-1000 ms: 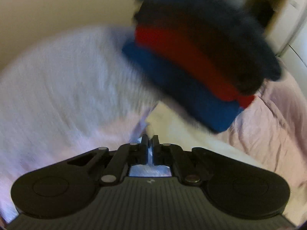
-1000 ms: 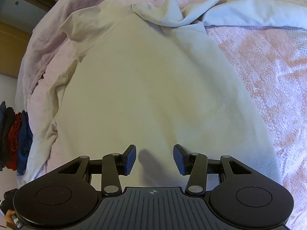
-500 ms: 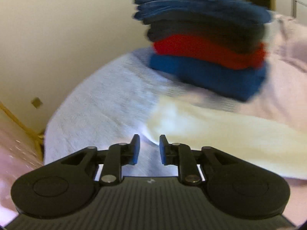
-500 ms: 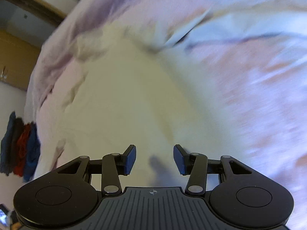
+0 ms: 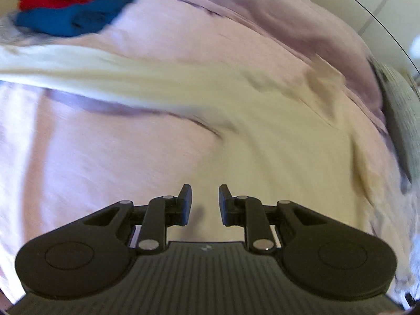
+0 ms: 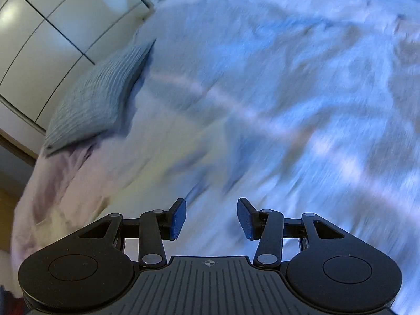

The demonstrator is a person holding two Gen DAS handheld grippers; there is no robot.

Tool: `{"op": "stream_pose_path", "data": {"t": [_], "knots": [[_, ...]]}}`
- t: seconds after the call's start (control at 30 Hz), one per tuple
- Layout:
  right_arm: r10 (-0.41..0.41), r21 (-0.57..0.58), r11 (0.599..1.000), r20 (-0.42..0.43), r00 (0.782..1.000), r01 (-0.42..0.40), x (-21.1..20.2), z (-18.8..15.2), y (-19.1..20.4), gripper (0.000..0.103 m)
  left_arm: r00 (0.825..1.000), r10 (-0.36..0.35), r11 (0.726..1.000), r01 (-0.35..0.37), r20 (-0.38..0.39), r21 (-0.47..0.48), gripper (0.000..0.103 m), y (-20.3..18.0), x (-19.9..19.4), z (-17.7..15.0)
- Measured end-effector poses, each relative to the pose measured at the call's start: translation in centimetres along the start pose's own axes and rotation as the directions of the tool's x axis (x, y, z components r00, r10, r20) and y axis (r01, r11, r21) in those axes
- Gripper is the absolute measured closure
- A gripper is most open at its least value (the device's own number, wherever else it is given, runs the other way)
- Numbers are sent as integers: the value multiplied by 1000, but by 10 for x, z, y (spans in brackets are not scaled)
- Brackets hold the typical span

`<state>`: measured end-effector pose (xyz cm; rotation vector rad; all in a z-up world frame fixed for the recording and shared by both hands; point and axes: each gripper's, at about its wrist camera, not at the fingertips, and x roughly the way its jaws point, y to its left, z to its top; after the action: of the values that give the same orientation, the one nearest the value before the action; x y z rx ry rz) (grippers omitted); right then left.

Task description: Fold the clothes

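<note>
On my left wrist camera, the left gripper (image 5: pixel 202 202) has its two black fingers (image 5: pixel 185 201) parted with a clear gap between them, and nothing sits in that gap. Below and ahead of it lies the cream-coloured soft garment (image 5: pixel 262 131), spread flat on the pale pink bedspread (image 5: pixel 92 170); a long strip of it, which looks like a sleeve, runs off toward the left edge of the view. The fingers hang over the near part of the garment, casting a small shadow on it, and I cannot tell whether they touch the cloth. At the top left I see a stack of folded clothes in blue, red and dark grey (image 5: pixel 73 5), resting on the bed, well apart from my gripper. On the far right a grey ribbed pillow (image 5: pixel 401 120) shows at the bed's edge. Much of this view is smeared by motion blur.

On my right wrist camera, the right gripper (image 6: pixel 211 220) is spread wide, its blue-padded fingers (image 6: pixel 178 218) well apart and holding nothing. The view beneath is heavily blurred: mostly pale, bluish-white textured bedding (image 6: pixel 315 92). A blurred patch of the cream garment (image 6: pixel 162 157) lies ahead and to the left of the fingers. The grey ribbed pillow (image 6: pixel 97 97) sits at upper left, with white cabinet doors (image 6: pixel 52 26) behind it.
</note>
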<state>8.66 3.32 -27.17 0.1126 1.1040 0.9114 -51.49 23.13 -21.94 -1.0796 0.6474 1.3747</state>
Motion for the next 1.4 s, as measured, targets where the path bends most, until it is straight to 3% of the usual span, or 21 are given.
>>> {"op": "stream_pose_path", "data": {"t": [0.07,0.23,0.3,0.47,0.53,0.67,0.77,0.83,0.9,1.0,1.07,1.13,1.23,1.3,1.4], "knots": [[43,-30,999,2,999,-43,4,11,-9,56,1000,-10,1000,10,-18,18,82,-21,4,-11],[155,45,987,-29,987,-154,1,40,-11,56,998,10,1000,-8,-55,30,82,-55,6,-28],[200,76,978,-39,979,-197,0,51,-11,100,999,17,998,-15,-44,54,82,-65,1,-28],[311,155,942,-58,949,-299,-2,80,-12,100,1000,28,996,-27,-11,84,81,-73,-15,-21],[327,121,939,-34,944,-321,-36,101,-8,101,999,30,996,-29,-17,85,81,-72,-15,-21],[170,18,985,6,985,-170,-75,125,-17,100,998,27,997,-22,-55,76,81,-70,-6,-29],[1,27,1000,-68,998,0,-53,111,-46,100,994,13,996,-3,-113,89,81,-73,4,-42],[-153,0,988,-173,973,155,-26,88,-71,100,991,17,994,-2,-136,112,81,-73,7,-50],[-292,8,953,-242,925,303,-14,69,-91,100,987,31,990,-8,-155,144,81,-69,7,-54],[-446,-26,893,-181,877,449,-23,63,-92,100,988,56,985,-31,-145,172,81,-60,3,-52],[-476,-80,879,-100,874,470,-35,69,-73,96,988,67,986,-44,-137,162,81,-52,1,-48],[-385,-187,910,-56,921,369,-38,74,-37,93,990,57,988,-37,-131,148,81,-49,0,-41],[-179,-337,933,-124,976,128,-16,73,23,83,994,15,987,3,-107,162,81,-54,1,-24],[-41,-382,923,-205,978,-41,11,65,64,82,996,-19,981,35,-87,192,81,-61,4,-10],[130,-382,889,-315,940,-251,60,53,130,82,997,-54,969,67,-61,239,81,-71,14,15]]}}
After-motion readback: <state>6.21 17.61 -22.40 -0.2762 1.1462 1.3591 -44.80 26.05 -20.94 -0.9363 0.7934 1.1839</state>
